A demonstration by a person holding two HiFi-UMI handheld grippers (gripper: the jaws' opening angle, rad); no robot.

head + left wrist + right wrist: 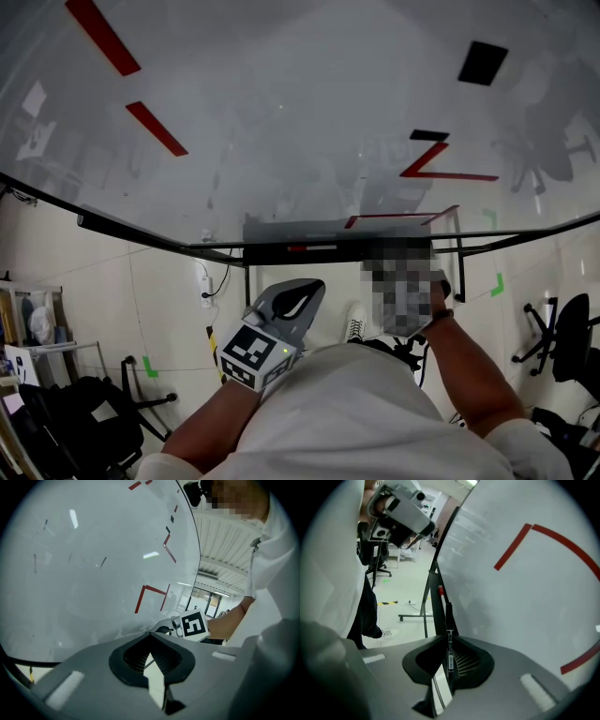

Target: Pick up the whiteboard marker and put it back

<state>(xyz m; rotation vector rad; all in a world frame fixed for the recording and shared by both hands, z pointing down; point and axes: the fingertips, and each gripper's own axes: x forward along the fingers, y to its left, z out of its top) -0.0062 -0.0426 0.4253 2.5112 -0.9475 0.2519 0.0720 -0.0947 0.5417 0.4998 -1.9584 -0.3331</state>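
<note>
One marker (pixel 449 654) is clamped in the right gripper (pixel 449 638), its long axis pointing along the whiteboard tray (pixel 436 604) just ahead. The left gripper (pixel 151 638) is closed, empty and held back.

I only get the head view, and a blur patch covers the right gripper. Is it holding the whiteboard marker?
Observer: Yes. The right gripper view shows the right gripper shut on a black whiteboard marker, which runs lengthwise between the jaws.
Operator: Where does it point?
Observer: Forward along the whiteboard's tray, toward a red-capped marker lying there. I can't tell whether it touches the tray.
Operator: And the left gripper, anything in it?
Observer: No. The left gripper view shows the left gripper with its jaws together and nothing between them.
</note>
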